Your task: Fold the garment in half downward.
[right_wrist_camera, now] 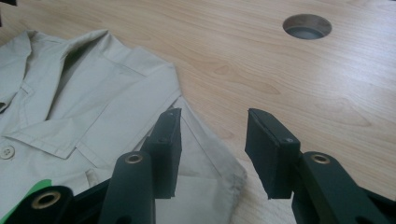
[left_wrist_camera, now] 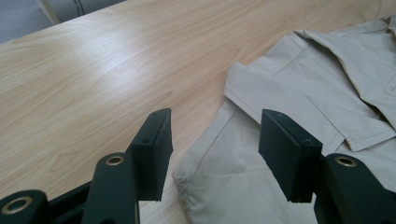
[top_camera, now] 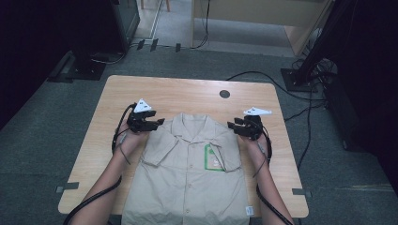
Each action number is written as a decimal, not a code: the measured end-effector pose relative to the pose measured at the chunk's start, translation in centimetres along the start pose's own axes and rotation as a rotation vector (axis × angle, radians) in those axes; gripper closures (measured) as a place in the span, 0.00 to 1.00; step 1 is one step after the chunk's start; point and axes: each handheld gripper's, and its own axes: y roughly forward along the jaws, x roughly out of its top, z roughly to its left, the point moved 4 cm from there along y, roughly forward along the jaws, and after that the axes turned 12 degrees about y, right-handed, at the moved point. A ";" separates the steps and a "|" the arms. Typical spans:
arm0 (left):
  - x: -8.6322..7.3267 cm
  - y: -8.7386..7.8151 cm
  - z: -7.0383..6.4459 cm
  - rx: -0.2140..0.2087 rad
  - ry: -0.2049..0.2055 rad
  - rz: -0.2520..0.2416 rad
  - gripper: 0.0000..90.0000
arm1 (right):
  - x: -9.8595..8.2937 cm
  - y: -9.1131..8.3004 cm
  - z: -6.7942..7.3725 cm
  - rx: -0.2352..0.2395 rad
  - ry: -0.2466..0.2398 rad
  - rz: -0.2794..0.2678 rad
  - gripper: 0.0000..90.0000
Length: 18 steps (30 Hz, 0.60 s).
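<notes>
High view: wooden table (top_camera: 141, 93) on grey carpet (top_camera: 37, 140).

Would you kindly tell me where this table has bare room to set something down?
The light wooden table is bare between the beige short-sleeved shirt's collar and the round cable hole, and along its left edge. The middle is crowded: both open grippers flank the shirt's shoulders.

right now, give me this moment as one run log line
left gripper: open, over shirt shoulder corner | right gripper: open, at other shoulder corner | shirt: flat, folded on table, buttoned | grasp: none yet
</notes>
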 end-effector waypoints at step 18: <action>-0.2 2.7 0.6 -0.069 0.005 -0.008 0.49 | 0.6 2.0 0.4 0.011 -0.075 0.023 0.60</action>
